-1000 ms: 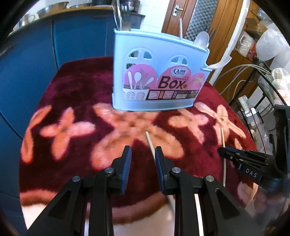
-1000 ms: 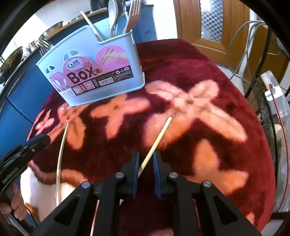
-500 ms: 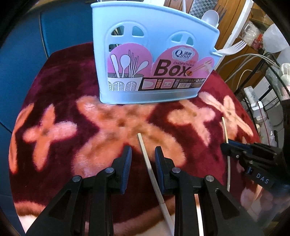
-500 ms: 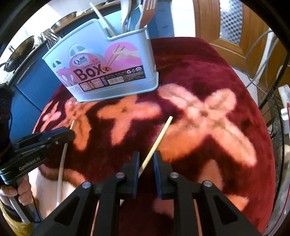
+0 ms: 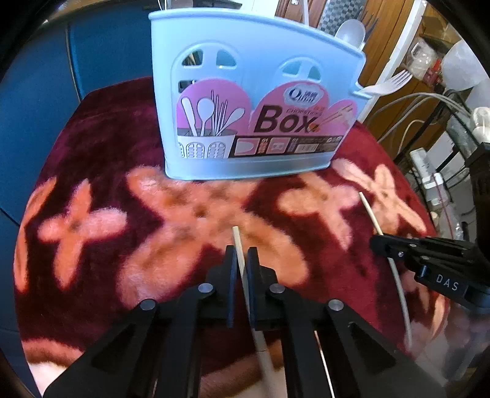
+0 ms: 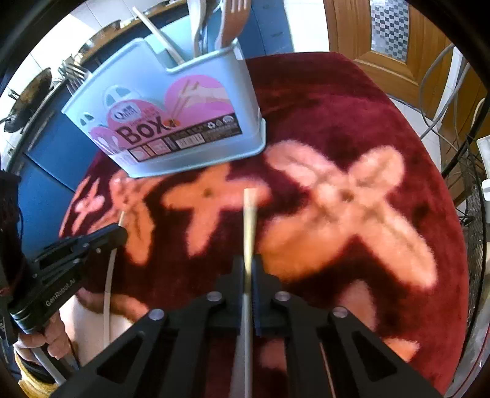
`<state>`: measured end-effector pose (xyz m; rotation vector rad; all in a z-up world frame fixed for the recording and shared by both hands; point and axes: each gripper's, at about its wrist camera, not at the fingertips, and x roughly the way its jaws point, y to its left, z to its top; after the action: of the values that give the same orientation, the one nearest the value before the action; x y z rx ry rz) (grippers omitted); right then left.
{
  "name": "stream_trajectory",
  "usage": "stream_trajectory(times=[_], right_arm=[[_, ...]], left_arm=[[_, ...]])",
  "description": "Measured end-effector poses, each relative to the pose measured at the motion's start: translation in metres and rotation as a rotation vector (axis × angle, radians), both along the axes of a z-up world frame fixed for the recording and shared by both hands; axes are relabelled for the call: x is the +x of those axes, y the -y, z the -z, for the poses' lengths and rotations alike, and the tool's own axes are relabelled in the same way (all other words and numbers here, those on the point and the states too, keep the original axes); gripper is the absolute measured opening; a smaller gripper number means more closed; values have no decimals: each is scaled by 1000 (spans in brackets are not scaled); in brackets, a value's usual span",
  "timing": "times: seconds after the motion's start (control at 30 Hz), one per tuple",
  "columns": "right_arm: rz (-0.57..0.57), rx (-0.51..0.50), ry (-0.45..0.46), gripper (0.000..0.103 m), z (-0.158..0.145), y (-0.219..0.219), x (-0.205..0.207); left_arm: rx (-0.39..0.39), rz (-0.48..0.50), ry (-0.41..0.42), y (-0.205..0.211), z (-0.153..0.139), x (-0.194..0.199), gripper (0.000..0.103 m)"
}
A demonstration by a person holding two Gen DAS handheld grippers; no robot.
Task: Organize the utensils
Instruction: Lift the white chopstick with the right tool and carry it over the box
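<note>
1. Your left gripper (image 5: 241,260) is pinching a pale chopstick (image 5: 238,245); its two fingers (image 5: 230,269) are pressed onto the stick from both sides, and the stick's tip pokes out just past them toward the far side.
2. That chopstick's tail runs back toward you under the gripper, blurred, so you cannot tell where it ends.
3. Your right gripper (image 6: 248,269) is likewise clamped on a second chopstick (image 6: 249,220), which points straight ahead, its far end over an orange flower of the cloth.
4. In the left wrist view your right gripper (image 5: 398,246) shows at the right edge with its stick (image 5: 370,214) angling far and left; in the right wrist view your left gripper (image 6: 104,237) shows at the left edge, with your hand (image 6: 52,339) on its handle.
5. The pale blue utensil box (image 5: 254,101), labelled "Box", stands upright on the far part of the bench, well beyond both chopstick tips.
6. The box already holds spoons, a wooden fork (image 6: 232,21) and another chopstick (image 6: 156,33); a white plastic fork (image 5: 389,84) sticks out at its right end.
7. The bench is covered by a dark red plush cloth (image 5: 101,147) with orange flowers.
8. A blue cabinet (image 5: 30,91) stands far left, a wooden door (image 6: 389,33) far right.
</note>
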<state>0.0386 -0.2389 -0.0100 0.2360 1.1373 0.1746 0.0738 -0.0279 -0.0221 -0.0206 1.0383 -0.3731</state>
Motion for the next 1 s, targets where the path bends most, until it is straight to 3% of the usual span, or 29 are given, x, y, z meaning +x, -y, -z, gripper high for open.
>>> stream_trajectory(times=[0.27,0.6,1.0], right_arm=[[-15,64,149,6,-35,-2,-18],[-5,70,419,6,-88,-16,-23],[4,53,569,6,-128,-24,6]], left_arm=[[-78,-24,76,-12,-29,-8,2],[-164,-28,262,-20,-93,-11,2],[-173,-50,454,-26,-175,12,2]])
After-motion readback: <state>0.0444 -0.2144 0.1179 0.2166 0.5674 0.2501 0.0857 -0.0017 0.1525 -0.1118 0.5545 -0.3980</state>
